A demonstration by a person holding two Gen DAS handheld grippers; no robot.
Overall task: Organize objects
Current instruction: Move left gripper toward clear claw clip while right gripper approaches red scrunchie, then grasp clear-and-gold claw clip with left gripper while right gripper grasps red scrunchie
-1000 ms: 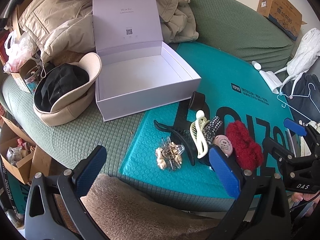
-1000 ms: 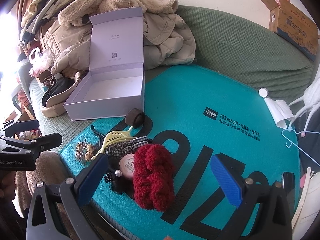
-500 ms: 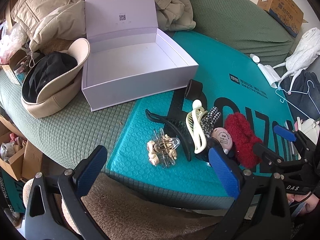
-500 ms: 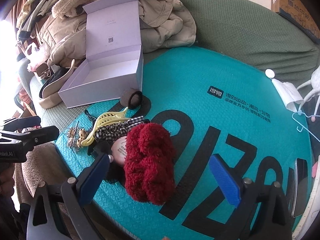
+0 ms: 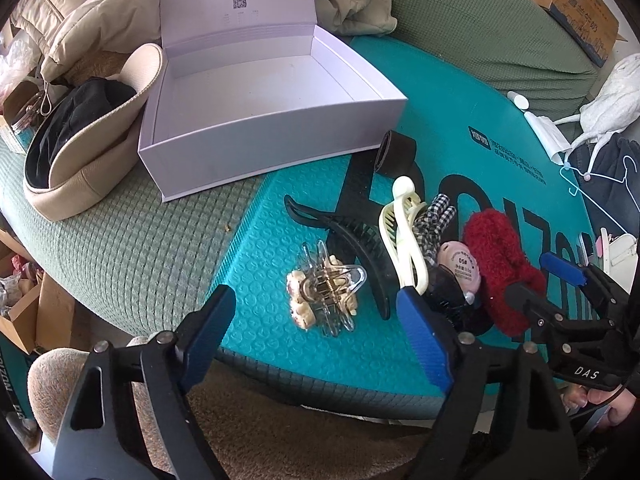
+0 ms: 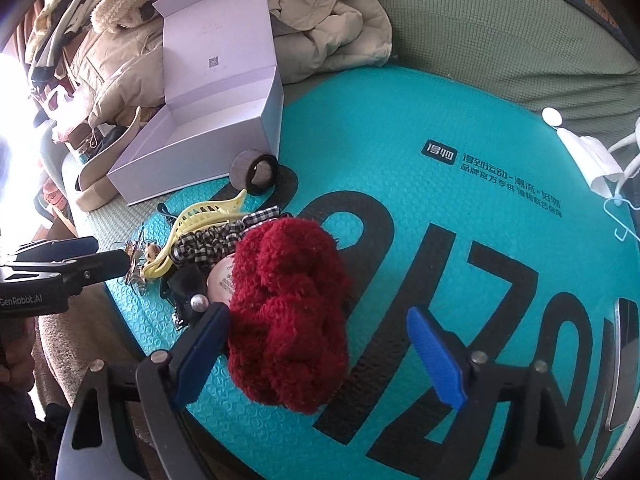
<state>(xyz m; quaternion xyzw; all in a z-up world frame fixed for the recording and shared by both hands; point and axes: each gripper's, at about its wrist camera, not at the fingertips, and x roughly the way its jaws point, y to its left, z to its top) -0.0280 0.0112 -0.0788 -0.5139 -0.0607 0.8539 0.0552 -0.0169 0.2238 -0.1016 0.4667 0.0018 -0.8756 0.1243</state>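
in the left wrist view, the left gripper (image 5: pixel 316 328) is hovering low in the frame over a teal mat (image 5: pixel 460 92), its blue-padded jaws apart and grasping nothing; they have just been closing, and a clear claw clip (image 5: pixel 326 288) is lying between them near the centre, untouched. to its right a black claw clip (image 5: pixel 352 236), a cream claw clip (image 5: pixel 402 232), a checked scrunchie (image 5: pixel 434 216), a pink round compact (image 5: pixel 460 266) and a red fuzzy scrunchie (image 5: pixel 500 256) are crowding together in a heap. a dark hair tie (image 5: pixel 394 154) is sitting just above the heap, beside an open white box (image 5: pixel 256 96) in the upper middle, its lid standing up. a beige hat (image 5: pixel 88 140) is resting at the left, against the box

in the right wrist view, the right gripper (image 6: pixel 320 356) is filling the lower frame, jaws apart and released; they have just been closing, with the red fuzzy scrunchie (image 6: pixel 288 312) between them, close against the left pad, contact unclear. the left gripper (image 6: pixel 92 258) is reaching in from the left edge
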